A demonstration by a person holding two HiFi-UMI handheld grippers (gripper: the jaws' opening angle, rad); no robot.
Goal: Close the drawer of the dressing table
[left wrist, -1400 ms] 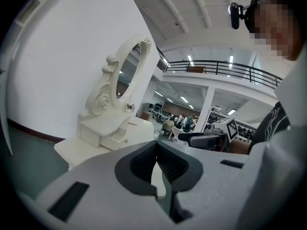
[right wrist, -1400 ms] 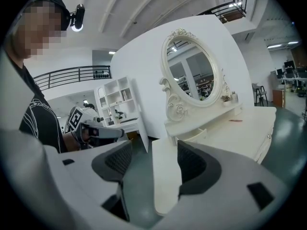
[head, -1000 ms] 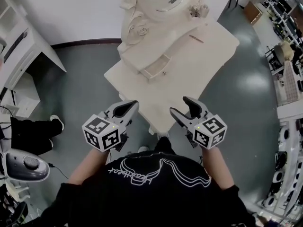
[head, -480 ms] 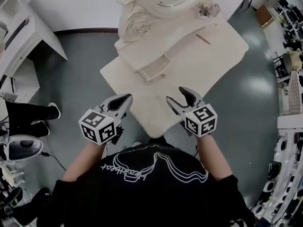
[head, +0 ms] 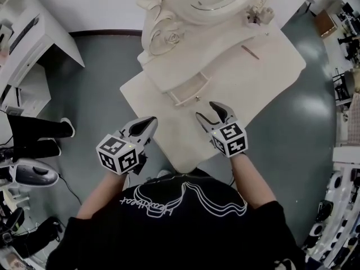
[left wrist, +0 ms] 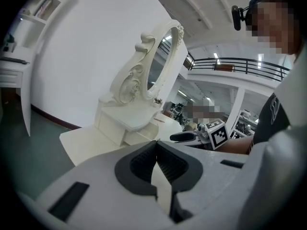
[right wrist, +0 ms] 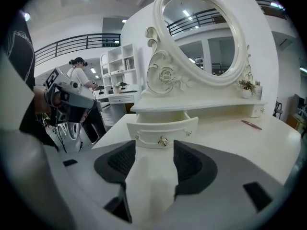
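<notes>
One drawer (right wrist: 162, 128) to watch, and it stands pulled part way out of the raised shelf under the mirror (right wrist: 204, 37), near the left end of the dressing table (head: 169, 66). Your right tool's view looks straight at its curved front, with the round knob (right wrist: 163, 141) dead centre. Its inside is hidden from that angle, and from your head view only a sliver of the open top shows, too small to tell whether anything lies in it.

Your right tool (head: 208, 111) hovers over the tabletop (head: 264, 94) just short of the drawer front, not touching it. Its jaws stand well apart and are closing, with nothing between them but bare tabletop. Your left tool (head: 147, 122) hangs near the tabletop's front left edge, farther from the drawer. Its jaws meet at the tips and grip nothing. From its own view the drawer is seen side-on and is hard to pick out from the shelf.

Farther out, a thin pink stick (head: 250, 52) lies on the tabletop to the right, too small to name. Most of the mirror is cut off by the top edge of your head view. The table's legs are hidden under the top. At the far left, someone's dark legs and shoes (head: 42, 139) stand on the grey floor, cut off by the frame.
</notes>
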